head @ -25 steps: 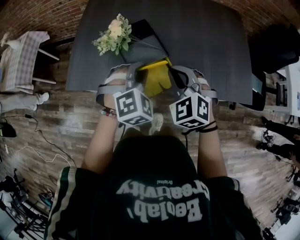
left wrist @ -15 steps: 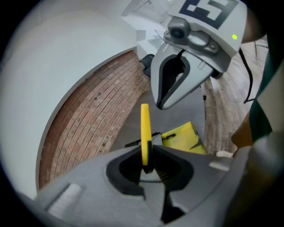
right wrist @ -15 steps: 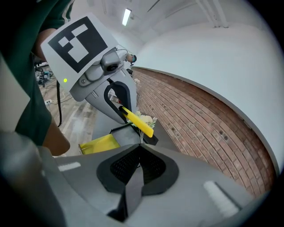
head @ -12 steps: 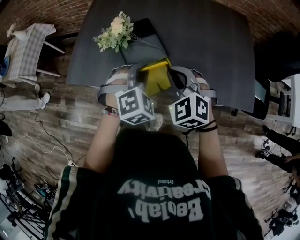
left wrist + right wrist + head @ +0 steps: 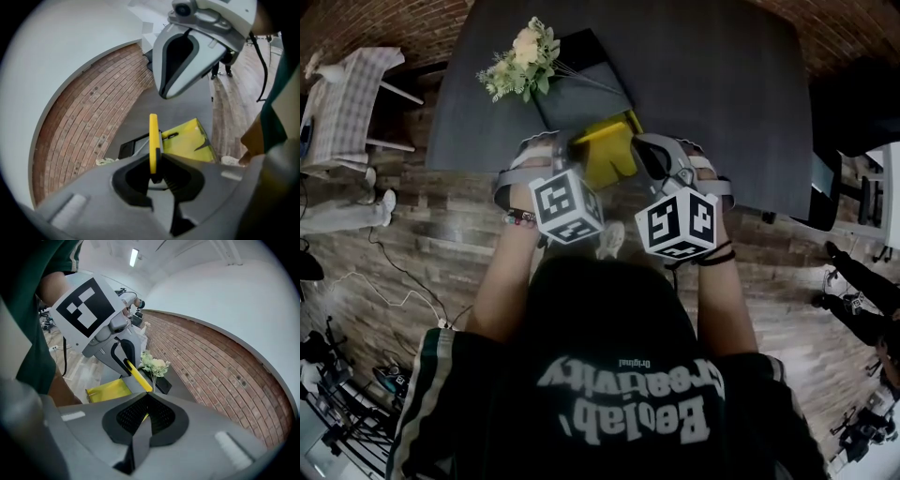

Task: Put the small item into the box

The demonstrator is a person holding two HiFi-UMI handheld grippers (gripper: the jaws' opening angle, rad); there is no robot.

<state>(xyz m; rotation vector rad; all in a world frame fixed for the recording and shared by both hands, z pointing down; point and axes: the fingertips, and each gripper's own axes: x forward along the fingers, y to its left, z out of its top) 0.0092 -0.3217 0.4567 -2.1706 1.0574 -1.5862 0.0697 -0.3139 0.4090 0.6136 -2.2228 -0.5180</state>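
Left gripper view: left gripper (image 5: 156, 174) pinches thin, flat yellow flap (image 5: 153, 136).

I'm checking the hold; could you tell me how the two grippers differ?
The left gripper grips the yellow flap at its end nearer the flowers; the right gripper grips the far end. In their own views the flap stands upright in the left gripper's jaws but slants from the right gripper's. Both are shut on it.

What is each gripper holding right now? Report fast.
Left gripper: jaws shut on the yellow flap.
Right gripper: jaws shut on the same yellow flap.
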